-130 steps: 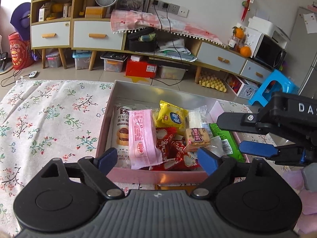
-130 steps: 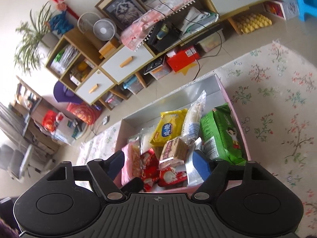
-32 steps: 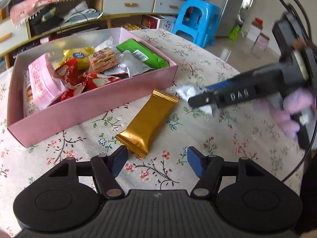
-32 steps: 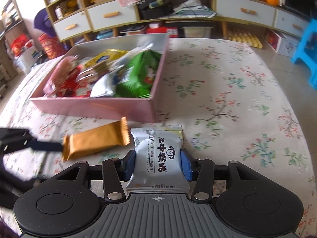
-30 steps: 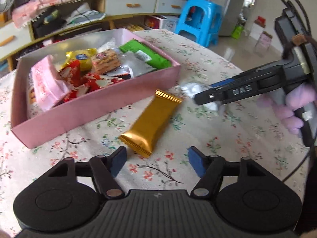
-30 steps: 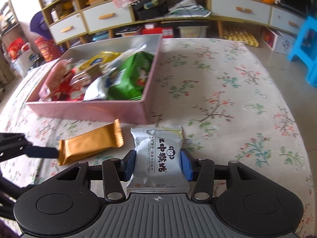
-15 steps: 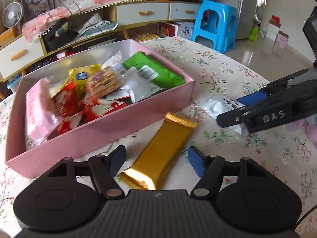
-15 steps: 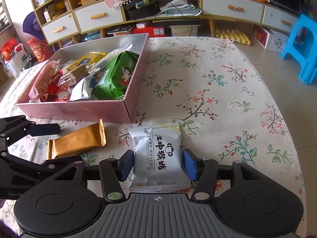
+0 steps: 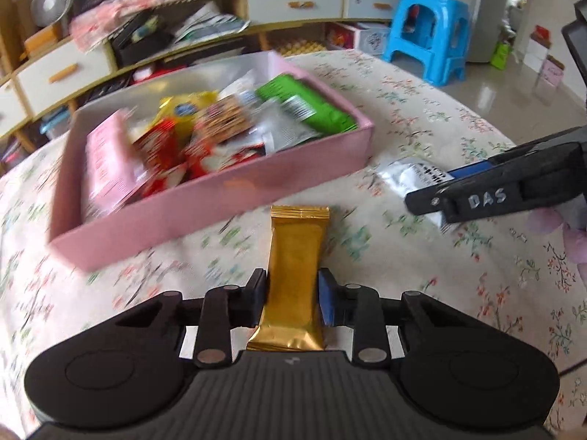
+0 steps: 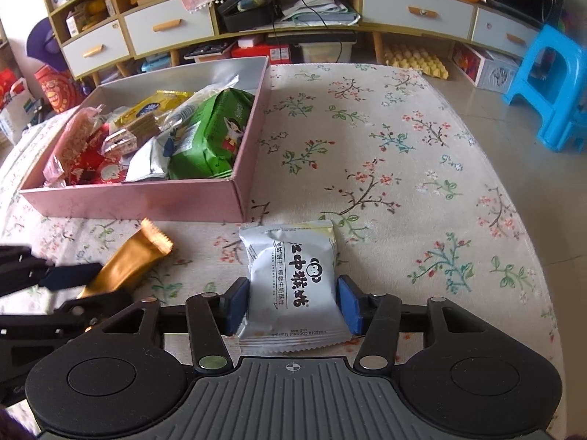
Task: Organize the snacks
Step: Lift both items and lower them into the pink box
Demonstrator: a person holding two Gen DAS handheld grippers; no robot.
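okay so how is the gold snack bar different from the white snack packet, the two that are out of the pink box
The gold snack bar is long and narrow with a plain shiny wrapper; the white snack packet is squarish and puffy with black printing. The left gripper has just closed on the bar; the right gripper clamps the packet. Both sit outside the pink box, above the floral cloth.

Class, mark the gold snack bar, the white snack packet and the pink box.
gold snack bar (image 9: 293,256), left wrist view, wrapper middle
white snack packet (image 10: 293,278), right wrist view, printed front
pink box (image 10: 146,201), right wrist view, near wall
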